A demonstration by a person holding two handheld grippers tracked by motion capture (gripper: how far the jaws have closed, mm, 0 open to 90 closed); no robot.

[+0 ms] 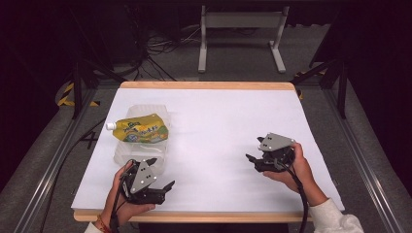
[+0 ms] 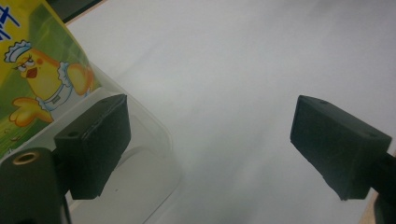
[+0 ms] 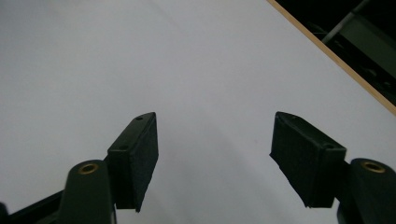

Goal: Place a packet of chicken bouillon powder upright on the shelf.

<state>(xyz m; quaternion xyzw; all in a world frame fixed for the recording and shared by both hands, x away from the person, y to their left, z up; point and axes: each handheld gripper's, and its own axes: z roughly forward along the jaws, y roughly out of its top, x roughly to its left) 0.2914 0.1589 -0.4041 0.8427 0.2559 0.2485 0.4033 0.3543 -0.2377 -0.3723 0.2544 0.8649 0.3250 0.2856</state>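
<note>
A yellow-green spouted pouch (image 1: 139, 129) with a white cap lies across a clear plastic container (image 1: 156, 154) on the left of the white table. The pouch (image 2: 37, 79) shows a cartoon chick in the left gripper view, above the container's rim (image 2: 154, 140). My left gripper (image 1: 161, 173) is held near the front edge, just in front of the container, open with nothing between its jaws. My left gripper (image 2: 208, 144) has one jaw over the container's corner. My right gripper (image 1: 256, 149) hovers open at the right over bare table, also seen as my right gripper (image 3: 215, 156).
The white table top (image 1: 218, 126) has a wooden edge (image 3: 327, 51). A metal stand (image 1: 240, 34) and cables lie on the floor beyond the far edge. Dark metal rails run along both sides.
</note>
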